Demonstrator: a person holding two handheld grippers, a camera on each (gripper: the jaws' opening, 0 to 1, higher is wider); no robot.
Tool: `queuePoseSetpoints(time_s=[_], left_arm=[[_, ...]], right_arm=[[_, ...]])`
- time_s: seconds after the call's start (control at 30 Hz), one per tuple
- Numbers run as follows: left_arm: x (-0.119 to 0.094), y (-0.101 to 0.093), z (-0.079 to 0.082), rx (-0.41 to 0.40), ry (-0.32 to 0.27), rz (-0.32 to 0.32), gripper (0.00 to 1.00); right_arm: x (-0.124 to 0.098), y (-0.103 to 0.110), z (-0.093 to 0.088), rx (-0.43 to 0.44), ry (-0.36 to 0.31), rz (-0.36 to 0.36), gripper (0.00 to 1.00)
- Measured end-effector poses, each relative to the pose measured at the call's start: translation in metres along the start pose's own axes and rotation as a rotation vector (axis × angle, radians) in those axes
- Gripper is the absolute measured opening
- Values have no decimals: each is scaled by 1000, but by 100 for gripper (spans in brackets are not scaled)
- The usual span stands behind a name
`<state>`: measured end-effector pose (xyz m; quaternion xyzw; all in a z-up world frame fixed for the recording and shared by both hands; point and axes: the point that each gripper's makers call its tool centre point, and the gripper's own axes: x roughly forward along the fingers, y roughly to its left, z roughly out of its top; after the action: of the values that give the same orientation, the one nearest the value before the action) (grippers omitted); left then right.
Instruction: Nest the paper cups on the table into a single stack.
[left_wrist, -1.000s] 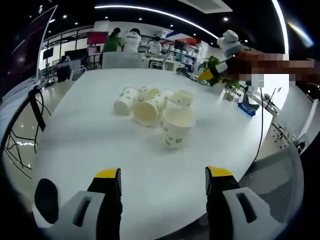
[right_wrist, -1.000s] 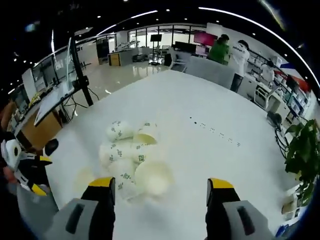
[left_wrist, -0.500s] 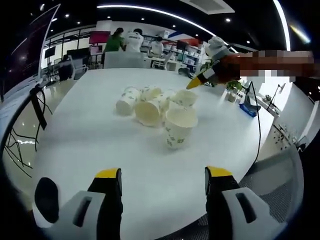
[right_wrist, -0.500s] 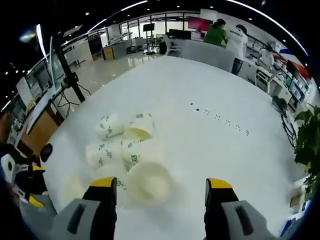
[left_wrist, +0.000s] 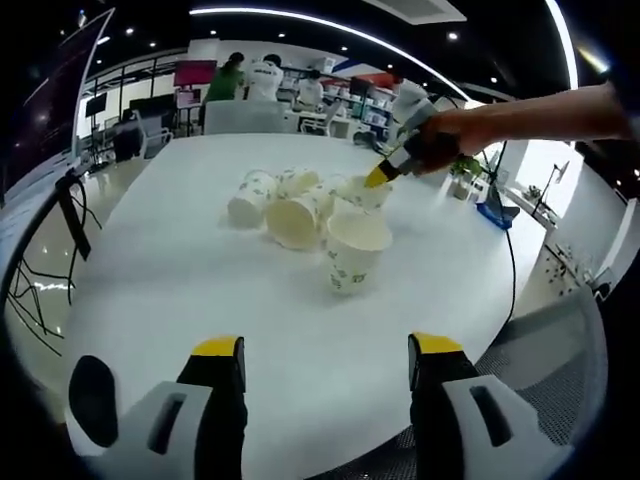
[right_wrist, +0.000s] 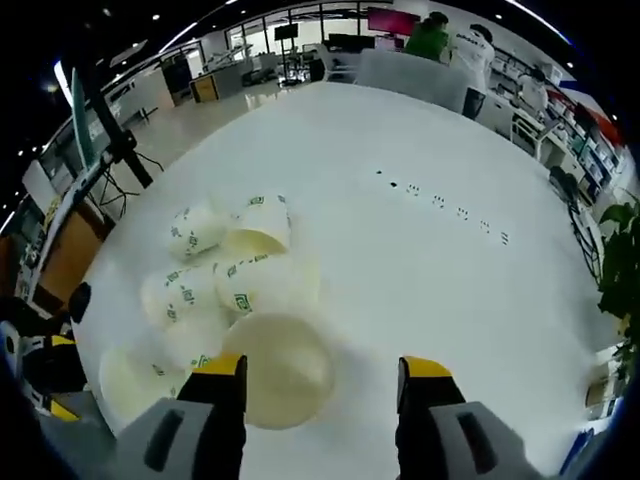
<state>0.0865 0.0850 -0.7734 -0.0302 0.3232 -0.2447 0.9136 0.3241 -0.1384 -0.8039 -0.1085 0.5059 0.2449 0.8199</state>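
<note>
Since a second ago, our right gripper (left_wrist: 377, 178) has come down toward the heap of paper cups (left_wrist: 305, 210), and in the left gripper view its yellow tips now sit right at the rim of the open cup (left_wrist: 364, 192) on the far side of the heap. In the right gripper view the same move shows as that cup's mouth (right_wrist: 278, 368) growing larger and sliding in just ahead of the left jaw of our right gripper (right_wrist: 326, 372). Its jaws stand apart, with nothing between them; the cup mouth lies beside the left jaw, and we cannot tell whether they touch.

Our left gripper (left_wrist: 325, 350) has barely shifted. It hangs over the near edge of the white table (left_wrist: 180, 280), jaws wide apart and empty, well short of the heap.

Taking the upright cup (left_wrist: 353, 251) as our landmark: it stands alone on its base, mouth up, nearest to our left gripper. Just behind it lie the tipped cups, a large one on its side with its mouth toward us (left_wrist: 291, 221), another on its side further left (left_wrist: 250, 199), and more packed between them, all touching or nearly so. None is nested yet. Far beyond the upright cup, past the table's end, people (left_wrist: 246, 78) stand among desks.
</note>
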Motion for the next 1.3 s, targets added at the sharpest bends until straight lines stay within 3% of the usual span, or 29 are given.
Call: queuePoseSetpoints(time_s=[0.27, 0.4, 0.6, 0.8, 1.0, 1.2, 1.3], left_arm=[[0, 1, -1, -4, 3, 1, 66], [1, 2, -2, -8, 3, 5, 66], [1, 5, -2, -15, 2, 11, 66], [1, 4, -3, -13, 6, 9, 66], [2, 3, -4, -5, 11, 3, 66], [2, 1, -3, 4, 12, -2, 66], [2, 1, -3, 5, 11, -5, 66]], right_arm=[[16, -7, -6, 42, 59, -2, 45], [20, -11, -10, 38, 80, -23, 33], [29, -24, -9, 58, 79, -53, 15], [25, -21, -7, 41, 52, -74, 1], [18, -24, -1, 37, 25, -93, 0], [-3, -15, -11, 39, 22, -92, 0], [-3, -19, -12, 40, 24, -98, 0]])
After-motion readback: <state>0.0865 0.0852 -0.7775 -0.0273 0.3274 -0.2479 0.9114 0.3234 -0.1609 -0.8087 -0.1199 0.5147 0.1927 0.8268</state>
